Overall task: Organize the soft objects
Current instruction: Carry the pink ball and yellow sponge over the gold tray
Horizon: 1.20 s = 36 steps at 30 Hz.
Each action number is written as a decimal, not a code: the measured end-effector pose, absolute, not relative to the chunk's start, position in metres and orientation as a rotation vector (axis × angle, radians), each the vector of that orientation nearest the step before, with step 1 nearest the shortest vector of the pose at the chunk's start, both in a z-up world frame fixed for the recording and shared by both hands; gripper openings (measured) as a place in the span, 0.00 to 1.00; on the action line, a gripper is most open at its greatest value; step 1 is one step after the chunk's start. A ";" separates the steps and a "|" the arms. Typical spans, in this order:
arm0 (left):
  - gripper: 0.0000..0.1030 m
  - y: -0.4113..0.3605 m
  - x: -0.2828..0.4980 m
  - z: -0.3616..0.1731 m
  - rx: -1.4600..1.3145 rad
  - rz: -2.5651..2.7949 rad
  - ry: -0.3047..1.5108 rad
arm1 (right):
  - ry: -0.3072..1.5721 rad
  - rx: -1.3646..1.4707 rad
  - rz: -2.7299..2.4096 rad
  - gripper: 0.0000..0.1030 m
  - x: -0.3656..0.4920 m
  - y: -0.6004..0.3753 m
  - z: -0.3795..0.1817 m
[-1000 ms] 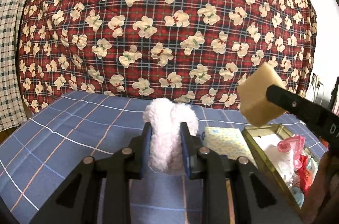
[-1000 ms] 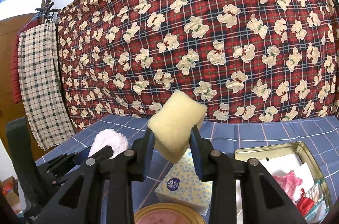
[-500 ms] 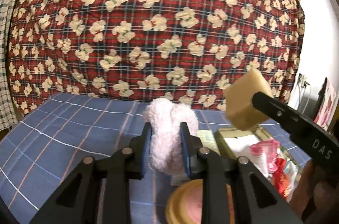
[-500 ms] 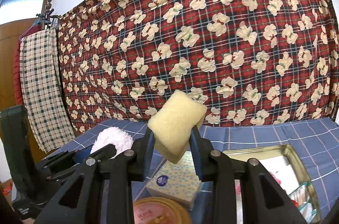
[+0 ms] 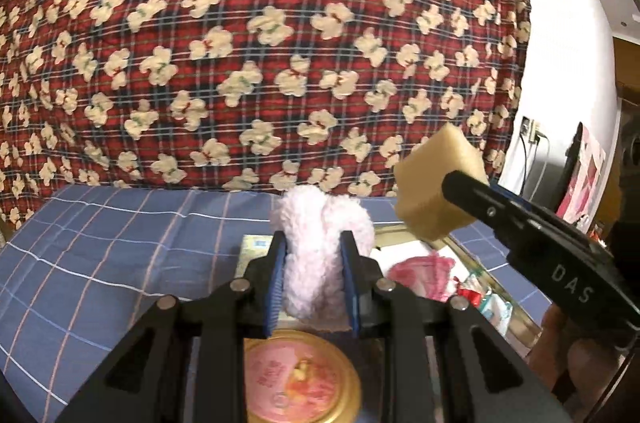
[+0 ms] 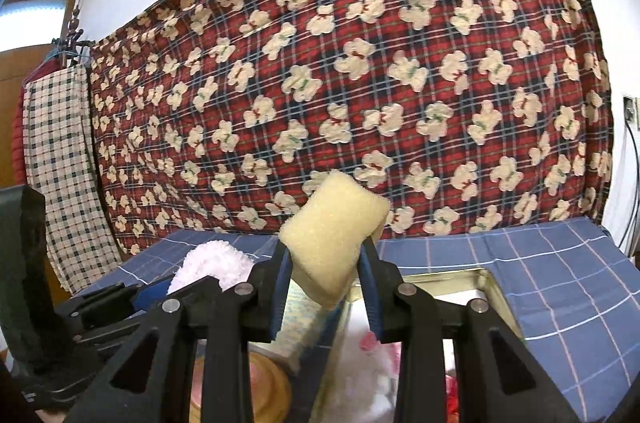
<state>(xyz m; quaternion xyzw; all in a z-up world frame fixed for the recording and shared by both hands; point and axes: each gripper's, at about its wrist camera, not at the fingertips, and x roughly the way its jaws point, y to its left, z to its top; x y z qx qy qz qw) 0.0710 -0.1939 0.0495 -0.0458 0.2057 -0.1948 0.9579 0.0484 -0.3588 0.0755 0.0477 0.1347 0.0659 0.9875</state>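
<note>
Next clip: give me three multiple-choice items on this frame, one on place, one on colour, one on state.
1. Where is the round gold lid?
A. below the left gripper
B. inside the tin
C. on the hanging quilt

2. What colour is the sponge?
A. green
B. pale yellow
C. blue

3. What state is the right gripper in?
A. wide open, nothing in it
B. shut on the sponge
C. shut on the pink fluffy ball

Answers: 1 A, the lid shows under the left fingers; 2 B, its foam is pale yellow; 3 B, both fingers squeeze the sponge's sides.
</note>
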 end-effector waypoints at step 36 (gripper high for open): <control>0.24 -0.293 0.055 0.019 -0.011 -0.542 0.531 | 0.382 0.139 -0.006 0.34 0.025 -0.453 0.034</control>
